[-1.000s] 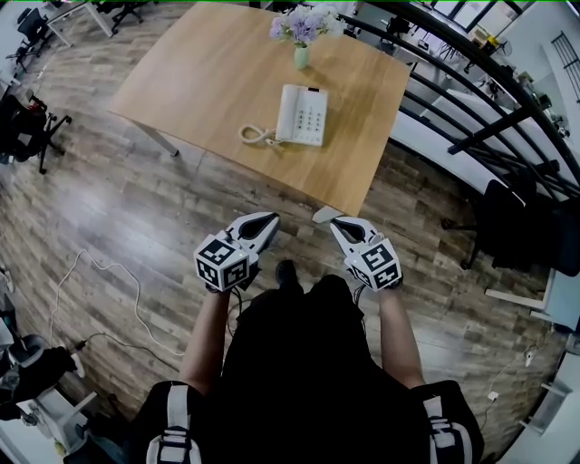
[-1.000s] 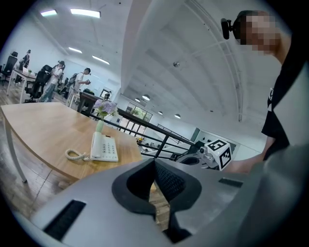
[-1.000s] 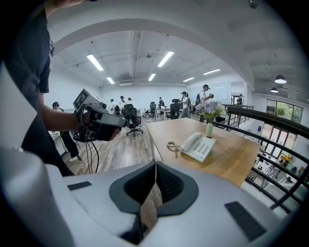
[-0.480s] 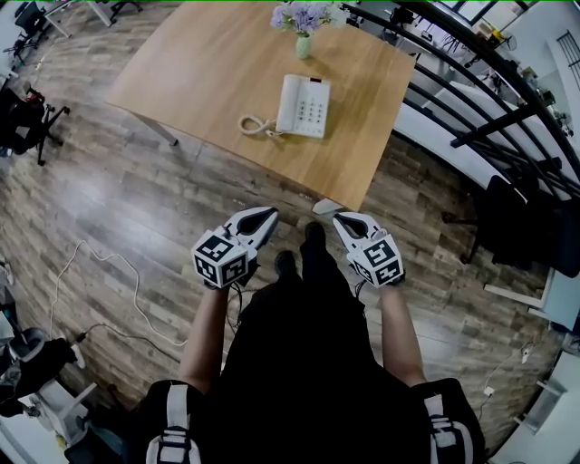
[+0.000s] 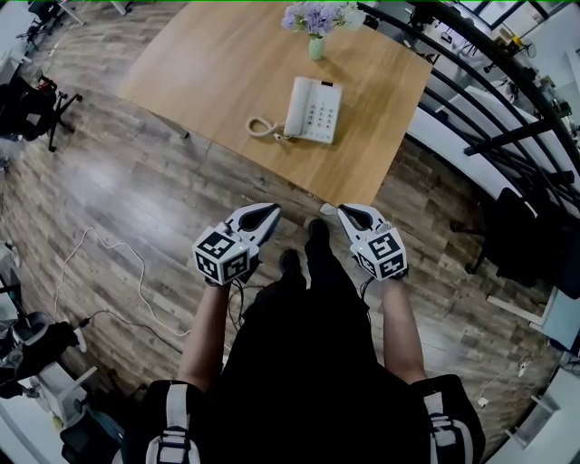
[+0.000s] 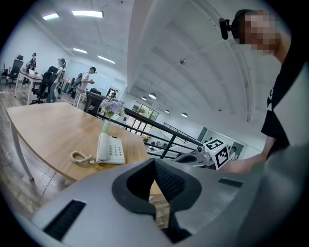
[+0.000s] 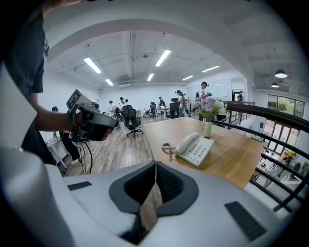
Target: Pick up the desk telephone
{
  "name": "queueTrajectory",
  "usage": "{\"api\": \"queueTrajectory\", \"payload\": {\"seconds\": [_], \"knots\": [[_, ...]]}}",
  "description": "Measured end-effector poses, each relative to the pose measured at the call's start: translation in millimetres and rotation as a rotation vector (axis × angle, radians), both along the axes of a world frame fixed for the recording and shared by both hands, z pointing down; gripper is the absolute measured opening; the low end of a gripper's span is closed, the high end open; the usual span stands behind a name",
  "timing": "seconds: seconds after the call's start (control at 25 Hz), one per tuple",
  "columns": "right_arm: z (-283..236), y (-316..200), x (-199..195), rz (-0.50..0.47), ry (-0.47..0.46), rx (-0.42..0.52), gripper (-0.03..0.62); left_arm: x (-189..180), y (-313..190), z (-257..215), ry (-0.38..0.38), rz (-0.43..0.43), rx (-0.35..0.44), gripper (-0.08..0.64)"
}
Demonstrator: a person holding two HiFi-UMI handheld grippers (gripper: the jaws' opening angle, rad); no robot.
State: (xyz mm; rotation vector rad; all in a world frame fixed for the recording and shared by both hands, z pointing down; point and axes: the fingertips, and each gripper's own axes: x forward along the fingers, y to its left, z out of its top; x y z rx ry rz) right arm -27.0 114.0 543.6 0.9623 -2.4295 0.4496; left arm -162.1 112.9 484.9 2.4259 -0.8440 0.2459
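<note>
A white desk telephone (image 5: pixel 314 110) with its handset on the cradle and a coiled cord lies near the front right part of a wooden table (image 5: pixel 208 63). It also shows in the left gripper view as the telephone (image 6: pixel 110 149) and in the right gripper view as the telephone (image 7: pixel 194 148). My left gripper (image 5: pixel 269 212) and right gripper (image 5: pixel 343 211) hang over the floor just short of the table's near edge. Both are shut and hold nothing. Each points toward the table.
A vase of purple flowers (image 5: pixel 314 23) stands behind the telephone. A black railing (image 5: pixel 489 100) runs along the table's right side. A white cable (image 5: pixel 100 272) trails on the wooden floor at left. Office chairs (image 5: pixel 32 104) and people (image 6: pixel 58 79) are further off.
Both grippers have drifted toward the table, and the table with the telephone sits closer and slightly further right in the head view. Jaws stayed shut.
</note>
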Motion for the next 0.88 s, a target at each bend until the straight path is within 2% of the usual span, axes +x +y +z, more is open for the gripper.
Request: {"api": "queueTrajectory", "payload": {"seconds": [0.12, 0.32, 0.52, 0.88], "knots": [[0, -14, 6, -0.01, -0.006, -0.001, 0.025, 10, -13, -3, -0.011, 0.001, 0.013, 0.021], [7, -30, 18, -0.023, -0.009, -0.021, 0.025, 33, -22, 8, -0.143, 0.067, 0.05, 0.02], [13, -50, 32, -0.042, -0.01, -0.032, 0.025, 51, -38, 15, -0.14, 0.061, 0.025, 0.021], [18, -94, 49, -0.088, -0.026, -0.029, 0.025, 63, -71, 11, -0.188, 0.016, 0.027, 0.021]]}}
